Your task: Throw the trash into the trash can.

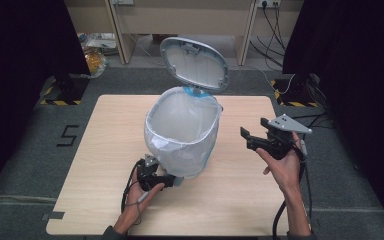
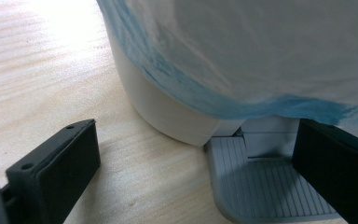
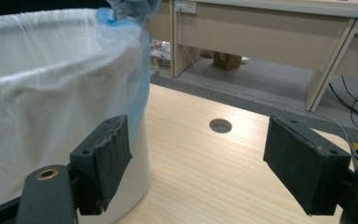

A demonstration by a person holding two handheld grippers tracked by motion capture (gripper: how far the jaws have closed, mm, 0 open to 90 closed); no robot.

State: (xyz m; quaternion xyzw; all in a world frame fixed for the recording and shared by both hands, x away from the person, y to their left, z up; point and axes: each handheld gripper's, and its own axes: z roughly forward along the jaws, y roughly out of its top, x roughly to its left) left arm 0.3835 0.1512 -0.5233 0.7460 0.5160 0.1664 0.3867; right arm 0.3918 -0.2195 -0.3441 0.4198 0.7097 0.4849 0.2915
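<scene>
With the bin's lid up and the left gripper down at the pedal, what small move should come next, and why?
Probably bring the right gripper in to the liner bag at the bin's rim. The lid stands open, the left gripper sits at the pedal with one jaw over it, and the right gripper hangs open beside the bin, holding nothing.

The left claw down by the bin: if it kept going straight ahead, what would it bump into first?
Most likely the grey foot pedal at the base of the white bin. The left claw is open, and one jaw already sits beside or over the pedal; depth is hard to judge.
</scene>
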